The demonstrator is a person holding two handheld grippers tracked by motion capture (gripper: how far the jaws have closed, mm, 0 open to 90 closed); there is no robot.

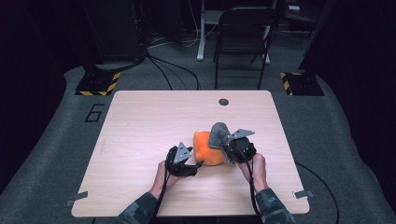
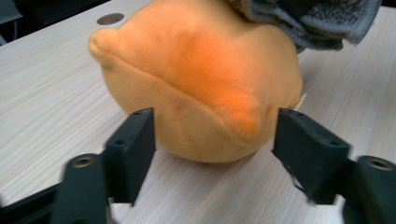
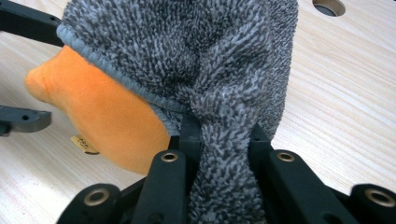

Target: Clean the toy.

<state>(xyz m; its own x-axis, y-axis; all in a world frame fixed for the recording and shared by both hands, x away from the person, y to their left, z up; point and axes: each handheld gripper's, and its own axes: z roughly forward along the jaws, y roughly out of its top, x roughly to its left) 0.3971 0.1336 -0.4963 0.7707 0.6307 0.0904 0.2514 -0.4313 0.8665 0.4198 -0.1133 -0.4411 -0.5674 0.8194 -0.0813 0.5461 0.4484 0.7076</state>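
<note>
An orange plush toy (image 1: 208,148) lies on the wooden table (image 1: 140,121), right of its middle. A grey knitted sock (image 1: 218,133) is draped over the toy's far right side. My left gripper (image 1: 198,164) is open at the toy's near left. In the left gripper view the jaws of the left gripper (image 2: 215,140) stand on either side of the orange toy (image 2: 201,84) without squeezing it. My right gripper (image 3: 224,135) is shut on a bunched fold of the grey sock (image 3: 187,56), which covers the top of the orange toy (image 3: 107,112).
A round cable hole (image 1: 223,101) sits near the table's far edge. A black folding chair (image 1: 243,32) stands beyond the table. Bare tabletop spreads to the left and far side of the toy. A small tag (image 3: 81,143) sticks out under the toy.
</note>
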